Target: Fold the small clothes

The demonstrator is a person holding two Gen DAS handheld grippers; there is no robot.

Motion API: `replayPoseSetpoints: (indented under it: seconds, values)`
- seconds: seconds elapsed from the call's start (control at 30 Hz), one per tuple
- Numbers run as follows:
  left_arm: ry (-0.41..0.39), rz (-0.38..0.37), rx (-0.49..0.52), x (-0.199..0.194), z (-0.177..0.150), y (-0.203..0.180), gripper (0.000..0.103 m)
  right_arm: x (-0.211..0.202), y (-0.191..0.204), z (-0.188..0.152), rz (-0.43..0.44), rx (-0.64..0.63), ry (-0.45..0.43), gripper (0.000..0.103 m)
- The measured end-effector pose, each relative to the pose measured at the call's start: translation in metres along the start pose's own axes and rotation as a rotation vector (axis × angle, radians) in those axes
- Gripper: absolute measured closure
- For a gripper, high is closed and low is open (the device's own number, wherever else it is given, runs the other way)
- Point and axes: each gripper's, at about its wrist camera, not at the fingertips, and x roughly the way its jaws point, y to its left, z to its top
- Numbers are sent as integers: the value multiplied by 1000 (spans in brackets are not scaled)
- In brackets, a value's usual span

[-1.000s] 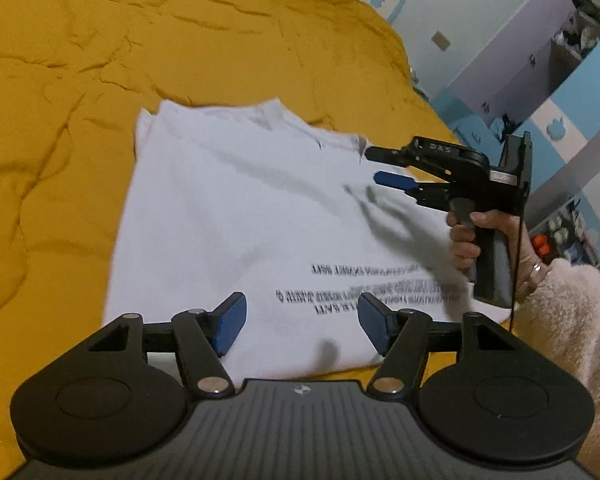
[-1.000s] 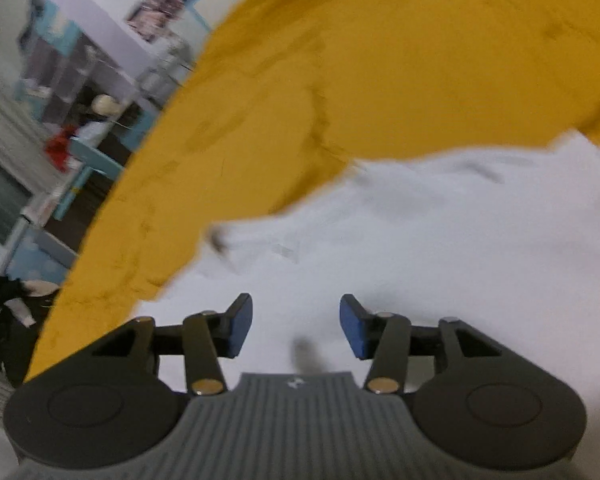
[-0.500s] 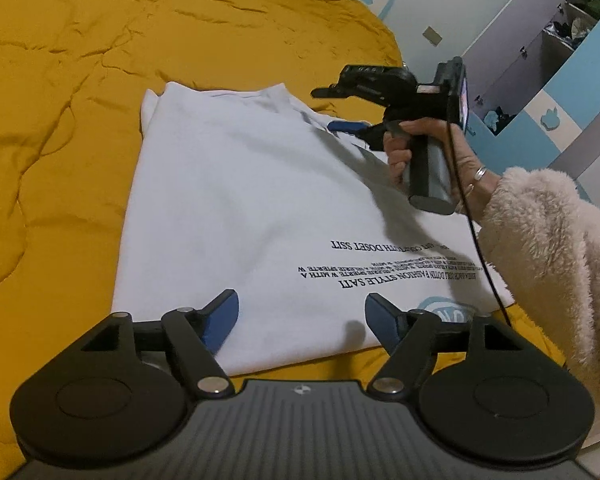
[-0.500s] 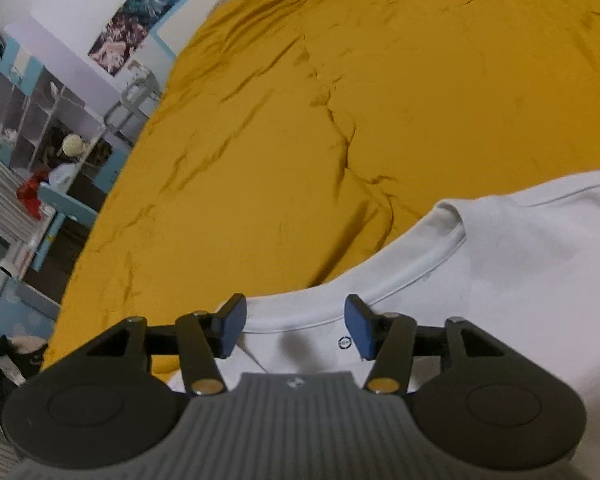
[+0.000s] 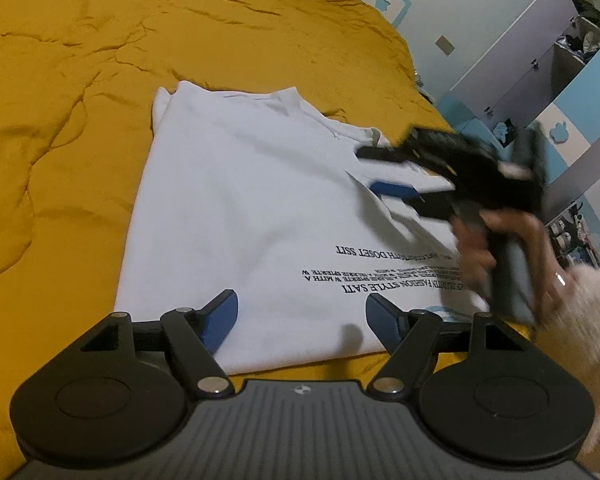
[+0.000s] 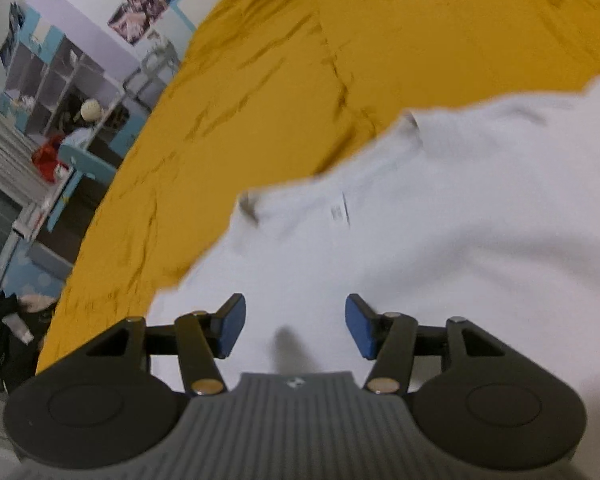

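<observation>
A mustard-yellow quilt [image 5: 80, 100] is spread over the bed, and a white printed T-shirt [image 5: 240, 208] is laid flat near its right edge, sleeves seemingly tucked in already. The crosswise folds look not yet done. The left gripper [image 5: 300, 316] and right gripper [image 6: 295, 326] are both held apart, nothing pinched.

a home bedroom, wide bed under a mustard quilt [image 5: 100, 80], blue-and-white wardrobe [image 5: 560, 92] with apple cut-outs, poster [image 6: 140, 20] on the wall, cluttered open shelving [image 6: 52, 88], perhaps a child's room
</observation>
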Motion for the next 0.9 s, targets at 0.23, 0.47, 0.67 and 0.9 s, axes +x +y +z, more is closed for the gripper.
replayPoseSetpoints:
  seconds: [0.23, 0.47, 0.67, 0.9]
  values:
    - [-4, 8, -85, -17, -4, 3, 20, -58, -8, -59, 16, -9, 52, 51]
    - [-1, 37, -90, -36, -13, 0, 20, -106, -9, -99, 40, -2, 69, 46]
    - [18, 54, -92, -38, -21, 2, 20, -121, -20, -136, 51, -18, 28, 45]
    - [5, 55, -105, -52, -15, 7, 22, -120, -16, -140, 36, -67, 10, 45]
